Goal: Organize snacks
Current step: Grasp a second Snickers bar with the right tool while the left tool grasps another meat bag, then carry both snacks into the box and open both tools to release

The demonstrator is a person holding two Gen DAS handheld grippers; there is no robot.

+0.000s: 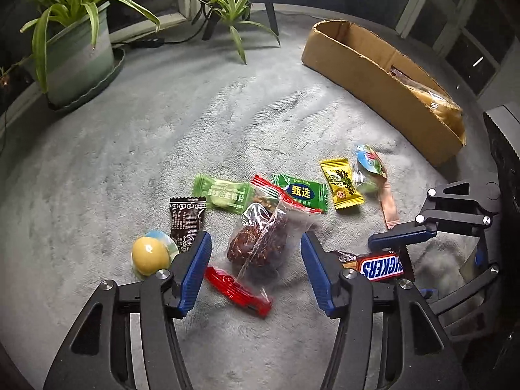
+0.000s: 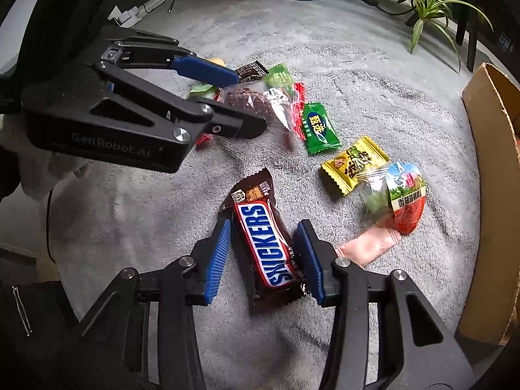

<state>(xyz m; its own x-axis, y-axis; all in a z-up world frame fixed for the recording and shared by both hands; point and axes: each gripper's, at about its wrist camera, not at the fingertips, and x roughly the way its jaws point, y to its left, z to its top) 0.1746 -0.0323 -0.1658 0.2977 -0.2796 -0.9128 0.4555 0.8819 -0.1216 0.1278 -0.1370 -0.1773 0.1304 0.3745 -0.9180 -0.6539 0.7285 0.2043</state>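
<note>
Snacks lie scattered on a grey carpet. My left gripper [image 1: 256, 235] stands open around a clear bag with a brown snack [image 1: 256, 247] and red ends; its pads are clear of the bag on both sides. In the right wrist view my right gripper [image 2: 265, 222] has a Snickers bar [image 2: 266, 243] lying askew between its blue pads, which touch the wrapper's edges; the bar rests on the carpet. A cardboard box [image 1: 357, 74] with a packet inside sits at the back right.
Loose around the bag are two green packets [image 1: 302, 193], a yellow packet [image 1: 341, 183], a dark brown wrapper [image 1: 187, 221], a yellow ball [image 1: 149, 255] and a pink stick packet [image 1: 388, 204]. Potted plants [image 1: 78, 55] stand at the back left.
</note>
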